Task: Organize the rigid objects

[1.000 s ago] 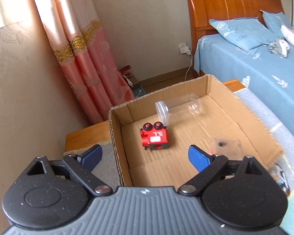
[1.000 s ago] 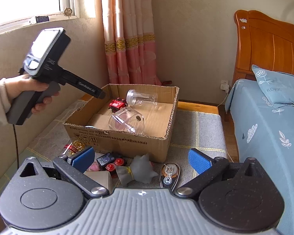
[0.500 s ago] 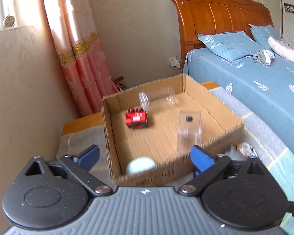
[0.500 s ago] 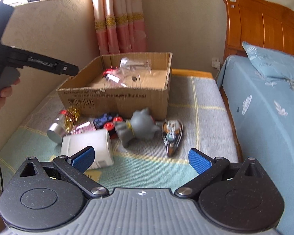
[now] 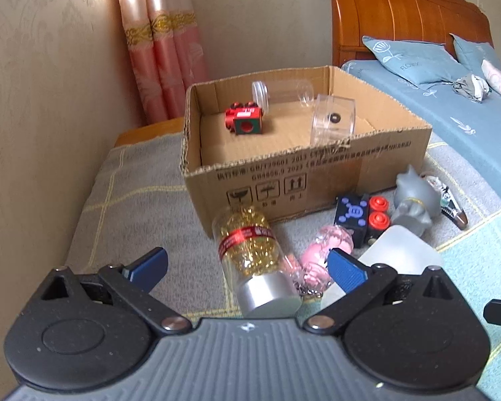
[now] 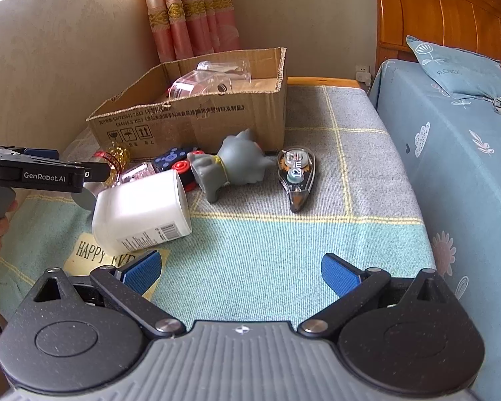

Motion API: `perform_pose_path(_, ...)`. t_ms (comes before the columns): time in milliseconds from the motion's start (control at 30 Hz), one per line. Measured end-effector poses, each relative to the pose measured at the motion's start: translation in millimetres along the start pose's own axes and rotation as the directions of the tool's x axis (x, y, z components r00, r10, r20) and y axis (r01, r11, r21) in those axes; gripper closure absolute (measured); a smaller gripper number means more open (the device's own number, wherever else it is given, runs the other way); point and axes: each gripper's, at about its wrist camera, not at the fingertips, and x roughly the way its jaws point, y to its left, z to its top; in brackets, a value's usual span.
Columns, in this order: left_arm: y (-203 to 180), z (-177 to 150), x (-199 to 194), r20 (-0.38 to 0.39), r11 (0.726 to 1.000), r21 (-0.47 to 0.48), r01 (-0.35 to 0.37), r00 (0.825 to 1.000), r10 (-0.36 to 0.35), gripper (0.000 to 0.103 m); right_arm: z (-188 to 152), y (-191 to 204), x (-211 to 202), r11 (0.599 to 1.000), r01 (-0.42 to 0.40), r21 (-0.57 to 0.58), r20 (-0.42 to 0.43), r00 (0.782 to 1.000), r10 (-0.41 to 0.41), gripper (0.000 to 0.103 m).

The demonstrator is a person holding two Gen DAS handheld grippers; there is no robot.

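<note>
A cardboard box [image 5: 317,170] [image 6: 190,120] holds a red toy train [image 5: 244,122] and two clear plastic jars [image 5: 333,119]. In front of it lie a bottle of gold bits with a silver cap [image 5: 254,254], a pink toy [image 5: 320,250], a black-and-blue toy car [image 5: 360,214], a grey figurine [image 6: 227,163], a white bottle on its side [image 6: 140,214] and a correction tape dispenser [image 6: 297,173]. My left gripper [image 5: 247,267] is open and empty, its jaws either side of the gold bottle. My right gripper [image 6: 240,270] is open and empty over the cloth, short of the objects.
A grey and teal cloth [image 6: 284,240] covers the table. A wall [image 5: 33,117] and pink curtain [image 5: 163,40] stand to the left. A bed with blue bedding [image 6: 451,127] lies close on the right. The left gripper also shows in the right wrist view [image 6: 46,173].
My left gripper pulled back from over the box and dropped toward the gold bottle. A clear jar now lies in the box. My right gripper drew back and lowered.
</note>
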Motion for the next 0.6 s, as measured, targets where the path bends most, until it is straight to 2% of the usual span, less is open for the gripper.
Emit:
perform_pose_path(300, 14, -17, 10, -0.039, 0.997, -0.083, 0.002, 0.999, -0.006, 0.002, -4, -6, 9, 1.000, 0.019, -0.006, -0.024, 1.000, -0.019, 0.000)
perform_pose_path(600, 36, -29, 4, -0.062, 0.991, -0.104, -0.088, 0.995, 0.082, 0.001, 5, -28, 20, 0.993, 0.095, -0.066, -0.043, 0.994, -0.098, 0.000)
